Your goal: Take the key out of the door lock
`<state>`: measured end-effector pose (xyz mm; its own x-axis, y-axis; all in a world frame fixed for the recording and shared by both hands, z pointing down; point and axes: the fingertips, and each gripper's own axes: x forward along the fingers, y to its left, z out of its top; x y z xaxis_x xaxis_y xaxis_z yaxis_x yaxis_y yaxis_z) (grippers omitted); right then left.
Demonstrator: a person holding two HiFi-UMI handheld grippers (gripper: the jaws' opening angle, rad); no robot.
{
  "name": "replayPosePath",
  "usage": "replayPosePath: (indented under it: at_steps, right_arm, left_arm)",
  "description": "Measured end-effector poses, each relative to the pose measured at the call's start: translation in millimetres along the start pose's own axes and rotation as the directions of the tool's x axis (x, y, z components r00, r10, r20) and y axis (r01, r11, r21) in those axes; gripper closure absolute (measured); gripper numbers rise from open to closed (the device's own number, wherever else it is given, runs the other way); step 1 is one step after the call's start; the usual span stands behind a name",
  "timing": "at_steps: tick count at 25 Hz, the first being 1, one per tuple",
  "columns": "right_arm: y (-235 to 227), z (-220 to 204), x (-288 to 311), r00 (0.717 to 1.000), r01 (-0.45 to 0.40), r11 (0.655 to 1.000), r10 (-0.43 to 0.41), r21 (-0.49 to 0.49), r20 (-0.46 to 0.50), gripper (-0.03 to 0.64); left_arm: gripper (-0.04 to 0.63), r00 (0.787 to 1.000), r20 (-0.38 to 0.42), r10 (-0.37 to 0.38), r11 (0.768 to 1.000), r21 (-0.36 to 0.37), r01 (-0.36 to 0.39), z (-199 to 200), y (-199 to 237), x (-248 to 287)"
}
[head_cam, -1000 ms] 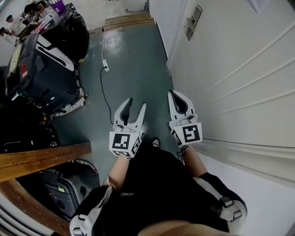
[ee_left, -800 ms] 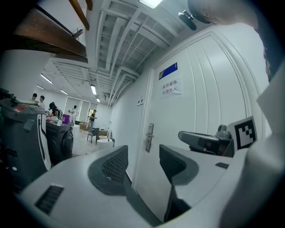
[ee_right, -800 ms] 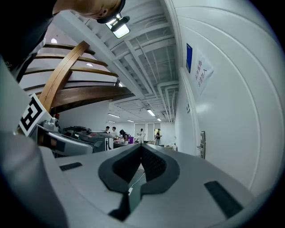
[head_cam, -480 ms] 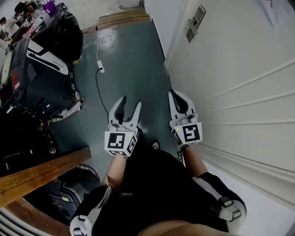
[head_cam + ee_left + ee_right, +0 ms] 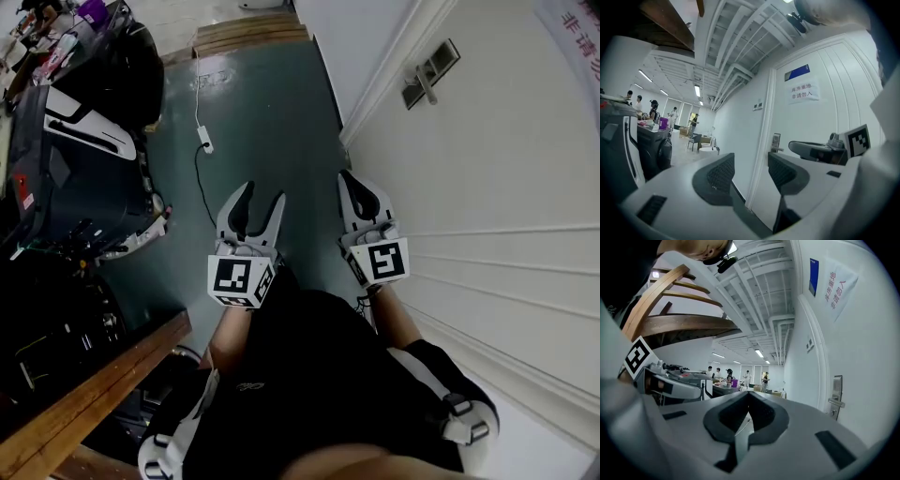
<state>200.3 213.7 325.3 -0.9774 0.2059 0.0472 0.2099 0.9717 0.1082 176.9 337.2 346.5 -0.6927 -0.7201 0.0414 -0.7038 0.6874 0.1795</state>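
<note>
The metal lock plate with its lever handle [image 5: 427, 75] is set in the white door [image 5: 506, 187] ahead on my right. It also shows in the left gripper view [image 5: 776, 142] and the right gripper view [image 5: 836, 399]. The key is too small to make out. Both grippers point level along the door, well short of the lock. My left gripper [image 5: 262, 192] is open; its jaws have just been opening, with nothing between them [image 5: 750, 173]. My right gripper [image 5: 351, 178], the one nearer the door, is shut and empty [image 5: 749, 394].
Dark machines [image 5: 84, 159] stand along the left. A white cable with a power strip [image 5: 203, 141] lies on the green floor. A wooden beam [image 5: 94, 394] crosses at lower left. A printed notice [image 5: 804, 91] hangs on the door. Several people [image 5: 729, 376] stand far off.
Both grippers have moved forward along the door, and the lock plate now sits lower and further right in the head view. The left jaws stand a little wider.
</note>
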Motion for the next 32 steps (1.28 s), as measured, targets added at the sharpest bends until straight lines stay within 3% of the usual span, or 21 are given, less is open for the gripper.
replayPosePath:
  at_steps: [4, 8, 12, 16, 20, 27, 32]
  right_arm:
    - [4, 2, 33, 0.999, 0.007, 1.0, -0.006, -0.004, 0.033, 0.609]
    - [0, -10, 53, 0.997, 0.05, 0.999, -0.049, 0.019, -0.066, 0.609]
    - [-8, -15, 73, 0.995, 0.071, 0.997, -0.067, 0.042, -0.075, 0.609]
    - [-24, -11, 95, 0.998, 0.069, 0.997, -0.069, 0.037, -0.004, 0.609]
    - [-55, -23, 119, 0.994, 0.104, 0.992, -0.101, 0.065, -0.051, 0.609]
    - [-128, -19, 177, 0.993, 0.107, 0.992, -0.11, 0.073, 0.034, 0.609]
    - [-184, -25, 199, 0.989, 0.143, 0.985, -0.147, 0.1, 0.03, 0.609]
  left_arm:
    - [0.387, 1.0, -0.012, -0.029, 1.0, -0.01, 0.029, 1, 27, 15]
    - [0.387, 0.998, -0.022, -0.051, 0.998, -0.025, 0.05, 0, 45, 30]
    - [0.387, 0.997, -0.039, -0.071, 0.997, -0.032, 0.07, -2, 58, 45]
    - [0.387, 0.993, -0.066, -0.102, 0.994, -0.038, 0.1, -4, 65, 73]
    - [0.387, 0.99, -0.073, -0.123, 0.992, -0.044, 0.12, -5, 74, 112]
    - [0.387, 0.983, -0.084, -0.162, 0.987, -0.02, 0.161, 7, 84, 210]
    - [0.387, 0.972, -0.108, -0.211, 0.977, -0.029, 0.209, 9, 74, 281]
